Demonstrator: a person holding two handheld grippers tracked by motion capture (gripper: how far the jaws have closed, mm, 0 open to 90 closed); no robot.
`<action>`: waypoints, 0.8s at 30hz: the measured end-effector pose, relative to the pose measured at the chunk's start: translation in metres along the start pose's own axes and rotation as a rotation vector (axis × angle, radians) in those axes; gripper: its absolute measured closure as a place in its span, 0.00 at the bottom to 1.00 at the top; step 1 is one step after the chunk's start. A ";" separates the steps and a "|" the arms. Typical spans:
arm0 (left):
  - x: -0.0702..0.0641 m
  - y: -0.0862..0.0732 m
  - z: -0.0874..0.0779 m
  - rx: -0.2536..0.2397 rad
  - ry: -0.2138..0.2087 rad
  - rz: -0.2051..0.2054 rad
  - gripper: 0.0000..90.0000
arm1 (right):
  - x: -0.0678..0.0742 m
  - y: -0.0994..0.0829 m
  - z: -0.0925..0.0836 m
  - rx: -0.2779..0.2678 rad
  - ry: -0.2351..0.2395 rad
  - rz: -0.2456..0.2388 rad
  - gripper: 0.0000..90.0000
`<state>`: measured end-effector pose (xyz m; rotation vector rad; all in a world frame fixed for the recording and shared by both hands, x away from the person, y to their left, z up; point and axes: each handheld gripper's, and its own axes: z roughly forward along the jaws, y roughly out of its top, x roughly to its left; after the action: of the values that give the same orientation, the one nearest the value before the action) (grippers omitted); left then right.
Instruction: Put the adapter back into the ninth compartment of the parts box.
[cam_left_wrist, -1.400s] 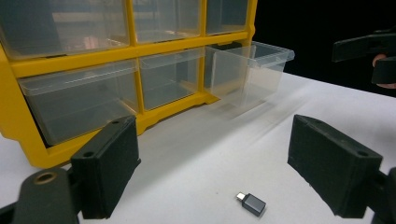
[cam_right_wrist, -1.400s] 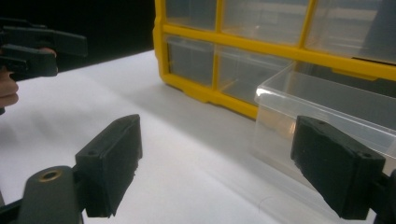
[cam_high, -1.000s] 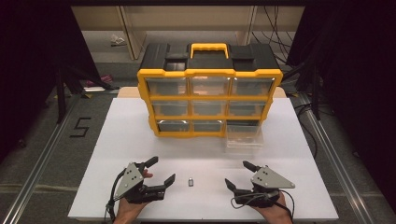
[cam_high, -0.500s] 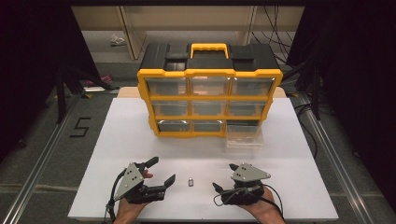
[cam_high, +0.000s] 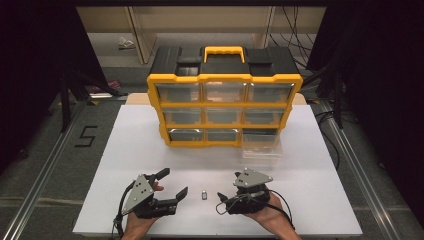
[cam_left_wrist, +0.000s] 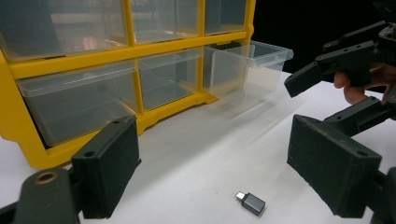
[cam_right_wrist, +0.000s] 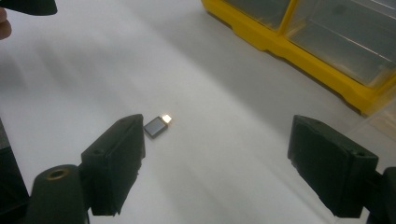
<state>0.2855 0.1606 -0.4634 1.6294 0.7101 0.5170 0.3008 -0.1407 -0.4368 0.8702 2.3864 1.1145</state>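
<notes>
A small grey adapter (cam_high: 204, 194) with a metal plug lies on the white table (cam_high: 150, 150) near its front edge, between my two grippers. My left gripper (cam_high: 174, 183) is open to its left, jaws pointing toward the cabinet. In the left gripper view the adapter (cam_left_wrist: 252, 203) lies low between the spread jaws of that gripper (cam_left_wrist: 219, 175). My right gripper (cam_high: 221, 202) is open just right of the adapter, jaws aimed left at it. In the right gripper view the adapter (cam_right_wrist: 156, 126) sits by the left jaw of the gripper (cam_right_wrist: 222, 170), untouched.
A yellow and black drawer cabinet (cam_high: 225, 110) with clear drawers stands at the middle back of the table. Its bottom right drawer (cam_high: 261, 147) is pulled out toward me and looks empty (cam_left_wrist: 247, 70). Dark floor and rails flank the table.
My right gripper has moved left across the table front and turned its jaws toward the adapter. The left gripper has barely shifted. The adapter has stayed in place.
</notes>
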 end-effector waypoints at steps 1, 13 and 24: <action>0.000 0.000 0.000 0.000 0.000 0.000 0.18 | 0.001 0.002 0.002 0.003 0.005 -0.002 0.22; 0.000 0.000 -0.001 -0.004 0.001 -0.001 0.18 | 0.005 0.014 0.012 0.048 0.029 -0.006 0.22; 0.000 0.000 -0.001 -0.006 0.001 0.001 0.18 | 0.007 0.021 0.021 0.093 0.043 -0.027 0.23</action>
<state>0.2844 0.1615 -0.4629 1.6243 0.7075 0.5202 0.3151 -0.1137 -0.4340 0.8493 2.4951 1.0291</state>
